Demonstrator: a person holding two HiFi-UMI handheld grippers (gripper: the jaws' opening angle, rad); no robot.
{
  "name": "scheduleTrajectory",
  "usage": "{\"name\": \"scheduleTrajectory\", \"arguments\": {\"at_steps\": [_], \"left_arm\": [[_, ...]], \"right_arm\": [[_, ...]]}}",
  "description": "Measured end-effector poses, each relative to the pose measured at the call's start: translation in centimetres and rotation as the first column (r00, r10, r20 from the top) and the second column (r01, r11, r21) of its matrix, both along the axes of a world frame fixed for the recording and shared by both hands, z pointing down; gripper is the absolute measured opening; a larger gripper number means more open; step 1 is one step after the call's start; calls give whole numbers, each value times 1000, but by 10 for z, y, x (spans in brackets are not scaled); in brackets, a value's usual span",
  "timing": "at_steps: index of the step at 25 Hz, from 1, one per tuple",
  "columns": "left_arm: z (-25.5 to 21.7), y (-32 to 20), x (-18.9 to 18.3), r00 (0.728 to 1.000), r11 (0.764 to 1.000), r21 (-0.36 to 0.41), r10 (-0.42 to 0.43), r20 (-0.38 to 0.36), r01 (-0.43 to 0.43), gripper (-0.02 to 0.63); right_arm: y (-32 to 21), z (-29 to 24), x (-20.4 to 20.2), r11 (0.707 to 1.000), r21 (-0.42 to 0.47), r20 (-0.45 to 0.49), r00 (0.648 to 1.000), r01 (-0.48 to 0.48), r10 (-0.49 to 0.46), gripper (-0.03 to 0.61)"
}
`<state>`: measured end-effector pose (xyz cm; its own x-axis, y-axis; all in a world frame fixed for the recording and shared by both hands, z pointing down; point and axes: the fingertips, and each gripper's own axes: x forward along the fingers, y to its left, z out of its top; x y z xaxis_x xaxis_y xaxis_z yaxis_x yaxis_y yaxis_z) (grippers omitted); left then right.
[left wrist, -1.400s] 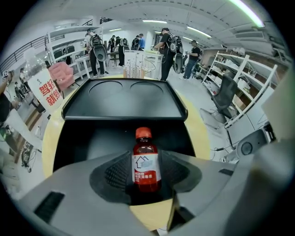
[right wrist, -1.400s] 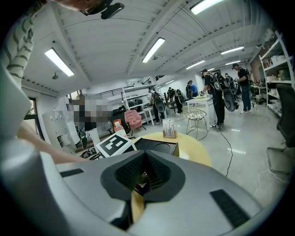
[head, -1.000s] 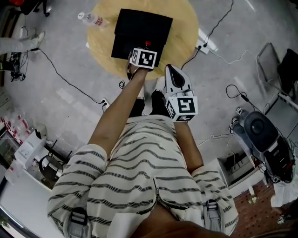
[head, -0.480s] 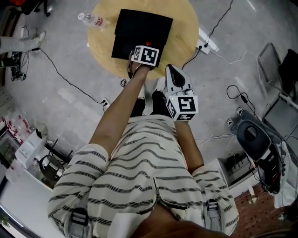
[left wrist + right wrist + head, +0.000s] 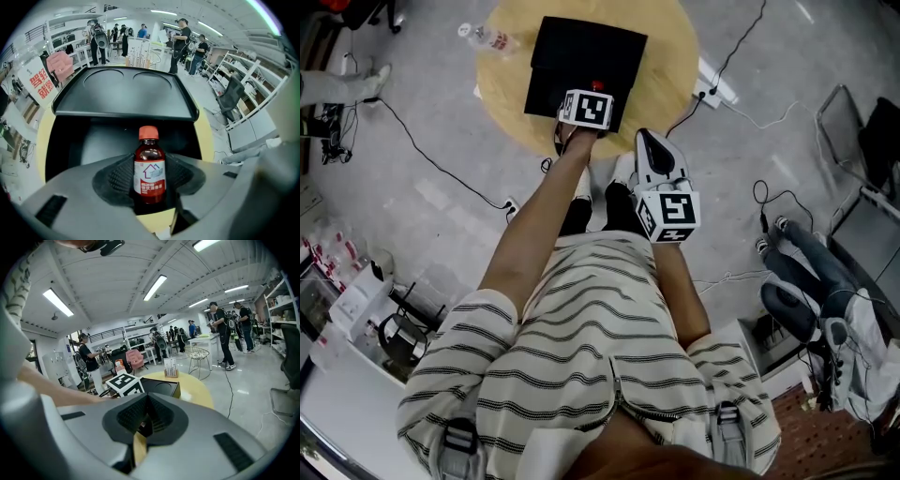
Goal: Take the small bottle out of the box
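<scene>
Small bottle (image 5: pixel 150 176), brown with a red cap and a printed label, stood upright at the near edge of the open black box (image 5: pixel 122 98), whose lid was tipped back on the round wooden table (image 5: pixel 675 66). By the head view it seemed not yet out of the box, as its cap showed over the black interior. The left gripper (image 5: pixel 150 187) had its jaws wide on either side of the bottle, pads just beside the glass but apparently not pressing. The right gripper (image 5: pixel 147 418) hung well back from the table, jaws together on nothing. Judged from this, only the approach was done. Closing on the bottle, lifting it clear and setting it down outside remained.
</scene>
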<state>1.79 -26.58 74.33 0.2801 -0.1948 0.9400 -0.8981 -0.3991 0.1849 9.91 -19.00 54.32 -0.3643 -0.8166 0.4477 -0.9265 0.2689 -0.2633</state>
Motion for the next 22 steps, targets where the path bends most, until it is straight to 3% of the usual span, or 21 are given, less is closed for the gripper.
{"name": "scheduleTrajectory", "arguments": {"at_steps": [9, 13, 18, 22], "left_arm": [[-33, -1, -16, 999, 994, 107, -20, -29, 23, 216], [-47, -1, -11, 995, 990, 133, -22, -102, 36, 216], [-58, -16, -10, 991, 984, 172, -22, -132, 45, 216], [-73, 5, -10, 989, 978, 206, -9, -148, 40, 216]], "right_arm": [[10, -6, -5, 1000, 12, -6, 1000, 0, 0, 17], [12, -9, -10, 1000, 20, -10, 1000, 3, -3, 18], [-2, -10, -10, 1000, 24, -12, 1000, -1, 1, 17], [21, -18, -12, 999, 42, -13, 1000, -12, 12, 17]]}}
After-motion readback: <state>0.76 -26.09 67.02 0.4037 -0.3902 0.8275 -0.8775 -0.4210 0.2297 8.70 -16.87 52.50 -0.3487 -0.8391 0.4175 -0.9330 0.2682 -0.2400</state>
